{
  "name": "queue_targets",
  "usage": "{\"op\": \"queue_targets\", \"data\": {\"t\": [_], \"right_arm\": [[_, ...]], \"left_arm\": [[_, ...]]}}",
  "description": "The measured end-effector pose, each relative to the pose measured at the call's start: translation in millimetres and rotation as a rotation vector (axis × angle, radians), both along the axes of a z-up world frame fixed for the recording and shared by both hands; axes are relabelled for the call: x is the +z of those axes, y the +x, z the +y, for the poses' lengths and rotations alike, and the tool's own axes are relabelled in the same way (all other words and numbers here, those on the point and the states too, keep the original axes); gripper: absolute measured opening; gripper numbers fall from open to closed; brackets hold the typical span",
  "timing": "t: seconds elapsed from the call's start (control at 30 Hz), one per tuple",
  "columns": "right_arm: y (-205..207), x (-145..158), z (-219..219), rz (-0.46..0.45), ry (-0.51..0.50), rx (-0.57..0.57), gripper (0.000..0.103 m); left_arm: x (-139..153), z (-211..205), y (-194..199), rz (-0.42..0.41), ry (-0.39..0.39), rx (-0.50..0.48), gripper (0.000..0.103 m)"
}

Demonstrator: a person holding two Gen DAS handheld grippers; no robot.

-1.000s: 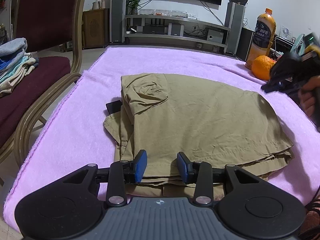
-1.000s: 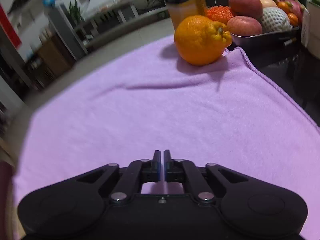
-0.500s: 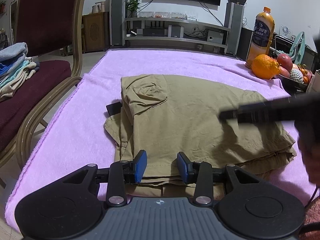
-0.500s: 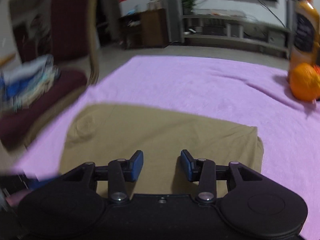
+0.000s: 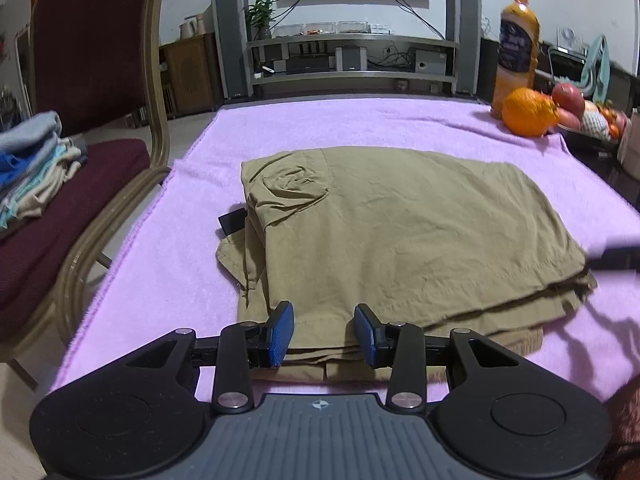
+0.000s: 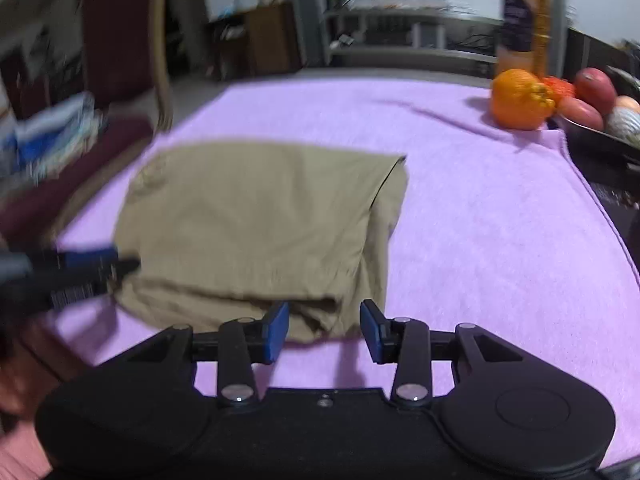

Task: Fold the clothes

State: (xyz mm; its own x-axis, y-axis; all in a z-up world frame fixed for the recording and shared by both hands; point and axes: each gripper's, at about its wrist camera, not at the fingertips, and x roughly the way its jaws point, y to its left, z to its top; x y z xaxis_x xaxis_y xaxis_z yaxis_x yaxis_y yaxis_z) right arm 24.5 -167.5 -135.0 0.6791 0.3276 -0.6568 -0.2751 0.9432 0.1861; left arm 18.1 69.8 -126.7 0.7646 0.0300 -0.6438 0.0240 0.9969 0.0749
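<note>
Khaki folded trousers lying mid-way on the lilac towel, bare towel left open on the far side up to the orange and the juice bottle, label too blurred to read. Left gripper part open, blue pads astride the near hem, not pressing; right gripper likewise part open and empty at the near right corner.

A pink towel is covering the tabletop, reaching to its left and right edges. Folded khaki trousers are lying on its middle, while an orange and a juice bottle are standing at its far right corner.
</note>
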Motion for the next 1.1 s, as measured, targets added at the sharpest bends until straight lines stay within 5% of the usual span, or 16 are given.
{"op": "queue_targets", "data": {"t": [0.1,0.27,0.43,0.63,0.73,0.77,0.83,0.9,0.93,0.97,1.1], "right_arm": [[6.1,16.0,-14.2,-0.053,0.124,-0.054,0.024],[40.4,16.2,-36.8,-0.036,0.331,-0.169,0.023],[92.8,7.3,-22.2,0.004,0.425,-0.216,0.024],[154.2,-15.0,38.7,0.048,0.446,-0.119,0.023],[175.4,-42.2,62.8,0.09,0.42,-0.069,0.023],[179.0,-52.1,63.2,0.097,0.41,-0.074,0.023],[180.3,-68.4,57.2,0.079,0.394,-0.095,0.0],[176.4,-74.7,39.9,0.056,0.427,-0.129,0.0],[175.4,-76.1,30.2,0.052,0.444,-0.166,0.0],[173.4,-75.6,20.5,0.04,0.43,-0.236,0.0],[163.8,-78.3,-26.9,0.029,0.462,-0.426,0.0]], "left_arm": [[18.2,4.8,-10.8,-0.044,-0.039,-0.001,0.037],[62.6,22.8,2.2,-0.152,-0.165,0.018,0.037],[72.0,16.7,80.9,-0.13,-0.127,0.032,0.031],[36.4,-8.3,159.4,-0.07,-0.049,-0.015,0.029],[6.5,-2.1,177.8,-0.051,-0.002,0.106,0.032],[-1.2,7.8,177.2,-0.048,-0.022,0.16,0.034],[-16.5,27.5,175.7,-0.043,-0.063,0.268,0.034],[-15.9,44.1,170.5,-0.045,-0.117,0.352,0.035],[-16.1,50.9,168.0,-0.042,-0.131,0.393,0.046],[-16.4,56.3,164.2,-0.042,-0.151,0.408,0.046],[-13.4,60.8,150.9,-0.005,-0.027,0.46,0.047]]}}
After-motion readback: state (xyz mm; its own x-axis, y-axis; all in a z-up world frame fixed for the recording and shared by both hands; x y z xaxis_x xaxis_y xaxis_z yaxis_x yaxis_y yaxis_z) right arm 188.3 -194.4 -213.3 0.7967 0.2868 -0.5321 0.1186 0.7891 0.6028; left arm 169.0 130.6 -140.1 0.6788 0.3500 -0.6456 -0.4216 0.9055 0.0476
